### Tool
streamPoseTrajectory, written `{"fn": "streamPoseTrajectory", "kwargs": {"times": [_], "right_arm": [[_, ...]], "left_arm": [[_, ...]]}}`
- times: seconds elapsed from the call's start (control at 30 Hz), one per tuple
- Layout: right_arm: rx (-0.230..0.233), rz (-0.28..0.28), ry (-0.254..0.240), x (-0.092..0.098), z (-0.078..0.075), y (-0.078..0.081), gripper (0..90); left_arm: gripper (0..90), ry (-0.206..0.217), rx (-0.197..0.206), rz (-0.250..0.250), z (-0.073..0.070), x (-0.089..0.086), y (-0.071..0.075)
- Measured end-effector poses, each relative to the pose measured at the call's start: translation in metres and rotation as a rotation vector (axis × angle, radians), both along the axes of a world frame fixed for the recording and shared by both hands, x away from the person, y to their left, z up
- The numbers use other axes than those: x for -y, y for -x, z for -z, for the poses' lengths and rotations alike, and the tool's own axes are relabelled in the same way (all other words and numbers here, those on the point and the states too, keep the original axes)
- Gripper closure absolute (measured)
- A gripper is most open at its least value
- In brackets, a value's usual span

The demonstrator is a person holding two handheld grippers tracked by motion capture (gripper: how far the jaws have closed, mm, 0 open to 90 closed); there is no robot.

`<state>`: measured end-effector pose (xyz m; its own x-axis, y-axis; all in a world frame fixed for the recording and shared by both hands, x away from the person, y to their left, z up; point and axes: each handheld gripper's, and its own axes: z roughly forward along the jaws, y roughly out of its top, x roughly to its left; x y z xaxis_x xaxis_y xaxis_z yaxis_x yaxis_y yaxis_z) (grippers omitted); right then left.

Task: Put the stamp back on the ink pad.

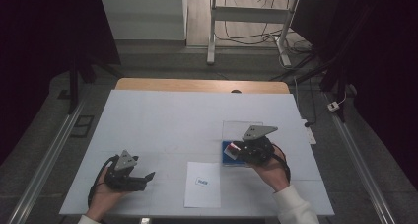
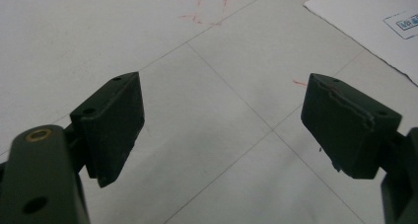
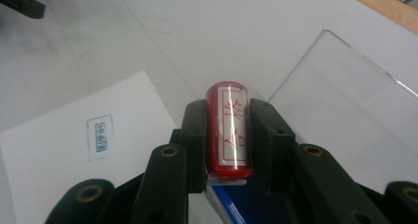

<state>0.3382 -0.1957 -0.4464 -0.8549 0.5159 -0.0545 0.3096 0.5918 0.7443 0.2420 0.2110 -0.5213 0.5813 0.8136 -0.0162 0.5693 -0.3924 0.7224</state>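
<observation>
A red stamp [image 3: 228, 130] with a white label and red characters lies between the jaws of my right gripper [image 3: 227, 135], which is shut on it. In the high view that right gripper [image 1: 235, 149] holds the stamp [image 1: 230, 148] over a blue ink pad [image 1: 229, 158], beside a clear lid [image 1: 241, 129]. A white paper sheet [image 1: 203, 184] bears a blue stamped mark [image 1: 202, 181]; the paper sheet [image 3: 74, 150] and its mark [image 3: 100, 133] lie left of the jaws. My left gripper [image 1: 143, 177] rests on the table at the near left, and its jaws stand open [image 2: 222, 125] over bare tabletop.
The white table top [image 1: 162, 120] has a wooden edge [image 1: 202, 85] at the far side. Beyond it stand a white table frame [image 1: 246, 21] and cables on the floor. Faint red marks [image 2: 207, 9] show on the table surface.
</observation>
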Motion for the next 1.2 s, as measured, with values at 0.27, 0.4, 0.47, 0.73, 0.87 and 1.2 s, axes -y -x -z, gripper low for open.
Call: {"fn": "streamPoseTrajectory", "kwargs": {"times": [0.27, 0.4, 0.47, 0.73, 0.87, 1.2], "right_arm": [[-0.006, 0.050, 0.013, 0.011, 0.003, -0.007, 69.1], [-0.010, 0.067, 0.030, 0.014, 0.005, -0.010, 69.1], [-0.010, 0.076, 0.040, 0.015, 0.006, -0.012, 69.1], [-0.027, 0.125, 0.098, 0.021, 0.016, -0.020, 69.1], [-0.032, 0.124, 0.119, 0.020, 0.022, -0.023, 69.1], [-0.035, 0.121, 0.138, 0.016, 0.030, -0.025, 68.4]], "left_arm": [[17.2, -0.001, 0.000, 0.002, 0.000, 0.000, 0.000], [17.2, -0.001, 0.000, 0.002, 0.000, 0.000, 0.000], [17.2, -0.001, 0.000, 0.002, 0.000, 0.000, 0.000], [17.2, -0.002, -0.001, 0.001, 0.000, 0.000, 0.000], [17.2, -0.002, -0.002, 0.001, 0.000, 0.000, 0.000], [17.2, -0.003, 0.000, 0.001, 0.000, 0.000, 0.000]]}}
